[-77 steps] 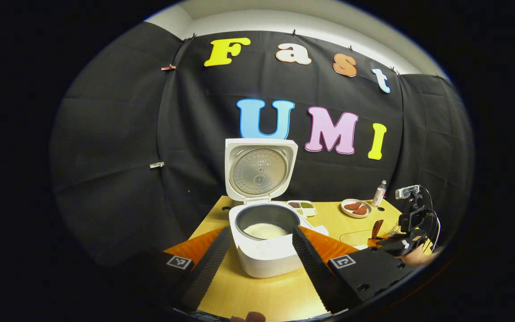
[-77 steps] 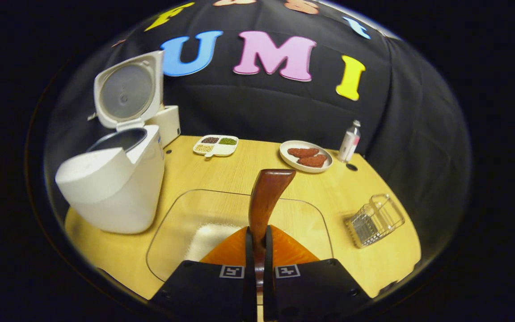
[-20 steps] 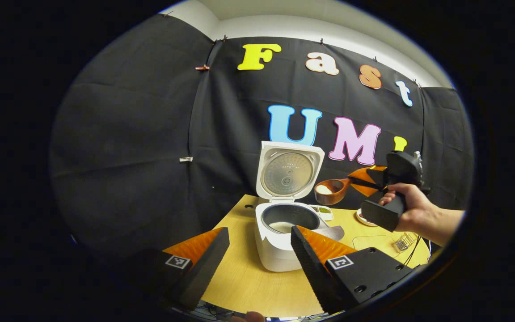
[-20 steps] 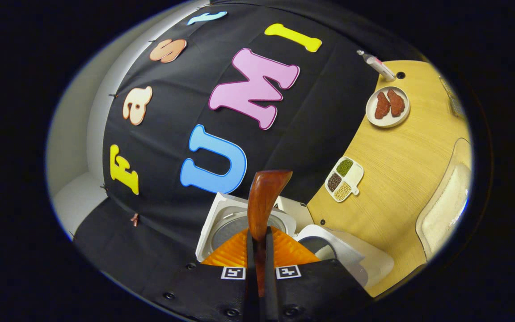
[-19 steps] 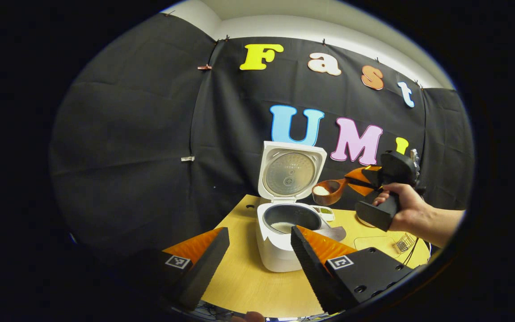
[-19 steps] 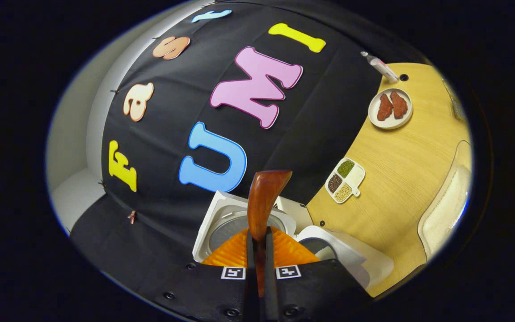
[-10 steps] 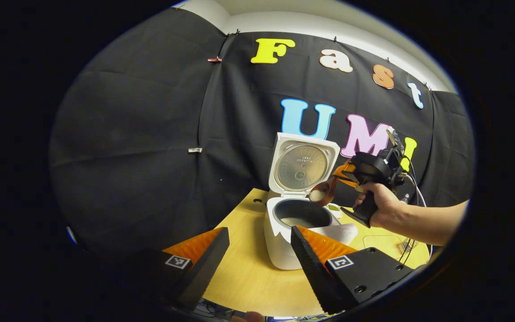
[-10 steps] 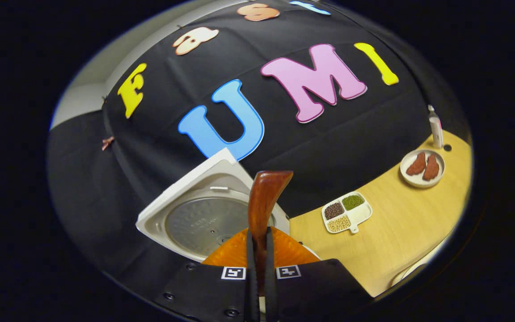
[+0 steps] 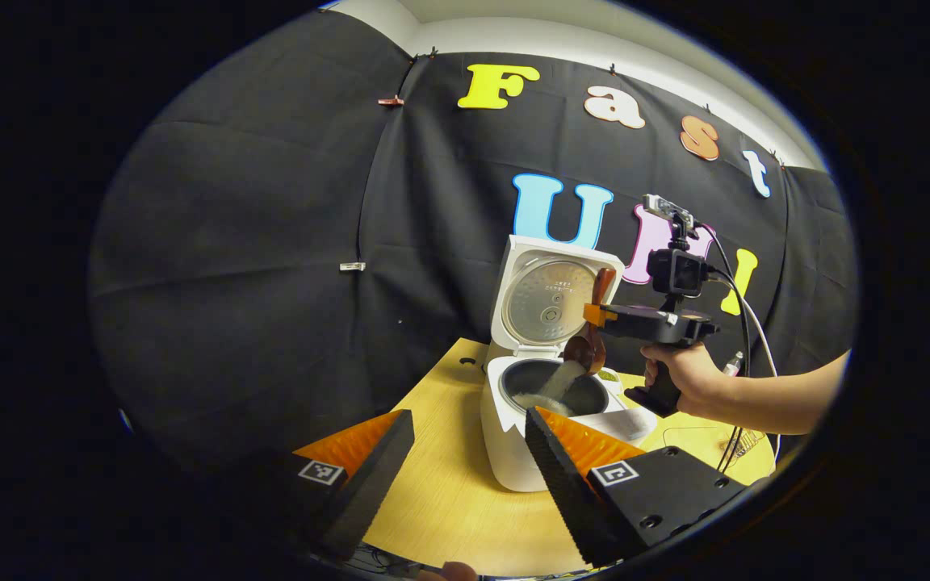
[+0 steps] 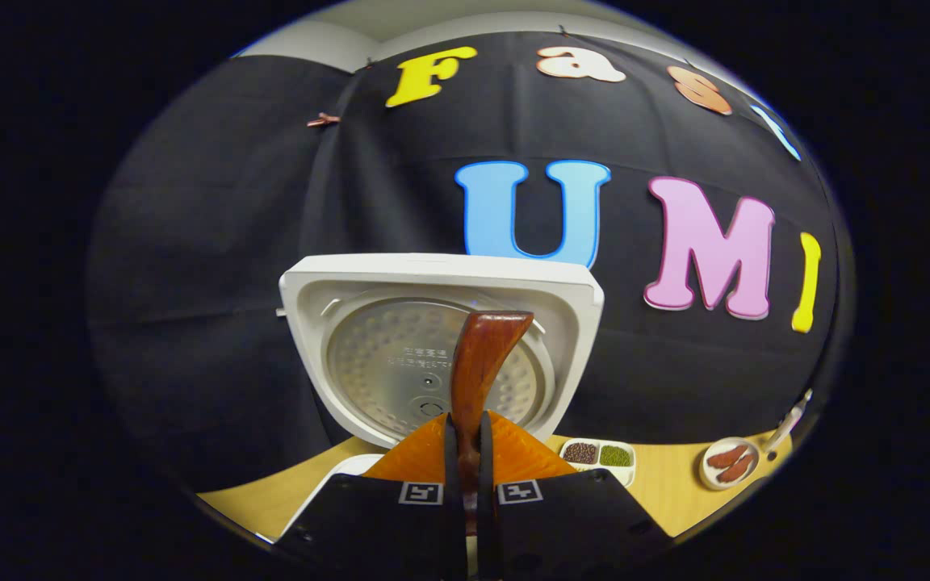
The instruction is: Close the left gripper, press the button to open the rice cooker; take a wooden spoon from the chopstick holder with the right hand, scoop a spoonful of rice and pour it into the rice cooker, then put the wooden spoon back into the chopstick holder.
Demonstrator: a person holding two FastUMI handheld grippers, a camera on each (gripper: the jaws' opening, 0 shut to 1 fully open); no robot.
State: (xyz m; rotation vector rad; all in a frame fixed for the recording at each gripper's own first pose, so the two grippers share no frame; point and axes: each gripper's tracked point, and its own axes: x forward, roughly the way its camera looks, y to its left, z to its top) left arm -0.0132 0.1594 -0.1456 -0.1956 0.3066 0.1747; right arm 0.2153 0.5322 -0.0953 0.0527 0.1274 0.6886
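The worktop (image 9: 449, 516) is carrying the rice cooker (image 9: 513, 452), which is standing with its lid (image 9: 550, 294) swung upright, leaving the pot mouth free to take the pour. A hand (image 9: 687, 379) is holding the right tool (image 9: 594, 315) level above that pot, just in front of the raised lid. This tool is pinching the wooden spoon (image 9: 590, 339) by its handle, fingers pressed against both sides of it. The spoon is being held rolled over, handle end up and bowl down over the pot, so that the rice (image 9: 558, 379) is sliding off in a pale stream into the cooker. In the right gripper view the handle (image 10: 477, 363) is rising straight from between the fingers in front of the lid's metal plate. The left tool (image 9: 465, 460) is hanging spread wide and gripping nothing, near the cooker's front, likely kept clear of the pouring. Behind the cooker are sitting a divided dish (image 10: 598, 454) of beans and a small plate (image 10: 727, 464); neither is obstructing the pour.
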